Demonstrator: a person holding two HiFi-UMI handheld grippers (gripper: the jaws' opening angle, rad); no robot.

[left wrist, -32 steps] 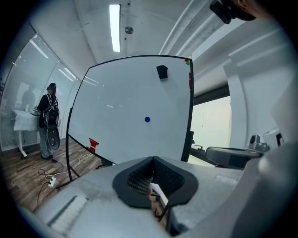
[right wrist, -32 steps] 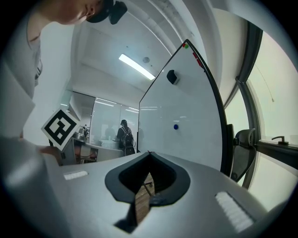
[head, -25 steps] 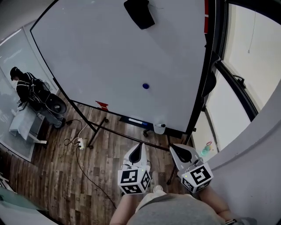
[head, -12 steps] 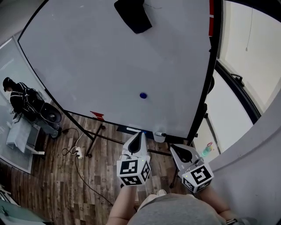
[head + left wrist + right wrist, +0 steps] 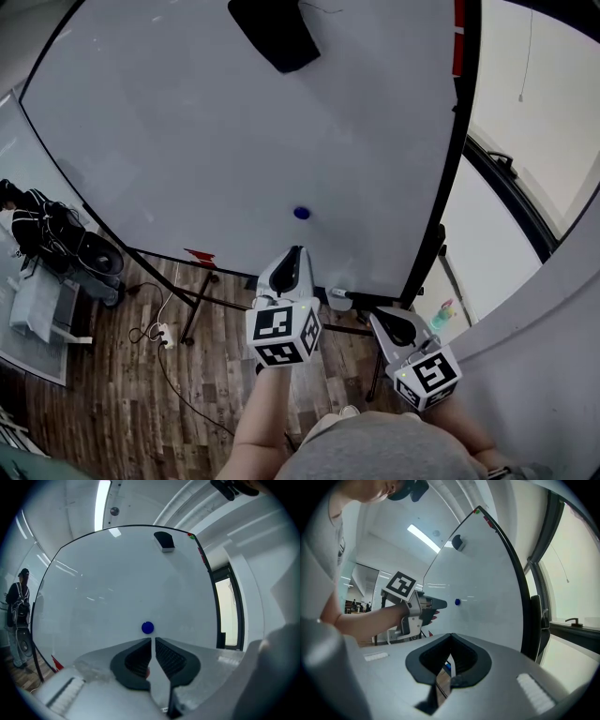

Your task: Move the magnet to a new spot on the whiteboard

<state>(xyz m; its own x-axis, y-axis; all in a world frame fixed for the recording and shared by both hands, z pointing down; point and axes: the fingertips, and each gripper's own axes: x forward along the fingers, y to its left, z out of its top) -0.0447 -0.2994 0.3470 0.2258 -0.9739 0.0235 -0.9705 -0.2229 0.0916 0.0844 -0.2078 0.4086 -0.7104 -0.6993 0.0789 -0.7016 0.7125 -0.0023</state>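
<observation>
A small round blue magnet [image 5: 301,213] [image 5: 147,628] [image 5: 457,602] sticks to the lower middle of the whiteboard [image 5: 216,141] [image 5: 112,588]. My left gripper [image 5: 298,251] [image 5: 153,640] is raised and points level at the board, its tips just below the magnet and short of it. Its jaws have just been opening and stand a narrow slit apart with nothing between them. The right gripper view shows that left gripper [image 5: 440,603] a short way from the magnet. My right gripper [image 5: 383,318] [image 5: 451,635] hangs lower to the right, jaws shut and empty.
A black eraser [image 5: 272,33] [image 5: 164,541] clings near the board's top. A red piece [image 5: 199,254] sits at its lower edge, a pen tray [image 5: 342,296] below. The board's black stand, cables and a power strip [image 5: 159,330] are on the wooden floor. A person [image 5: 18,602] stands far left; a window is right.
My left gripper has risen and moved toward the board, closing on the blue magnet, and its jaws have parted slightly. The right gripper has shifted a little lower.
</observation>
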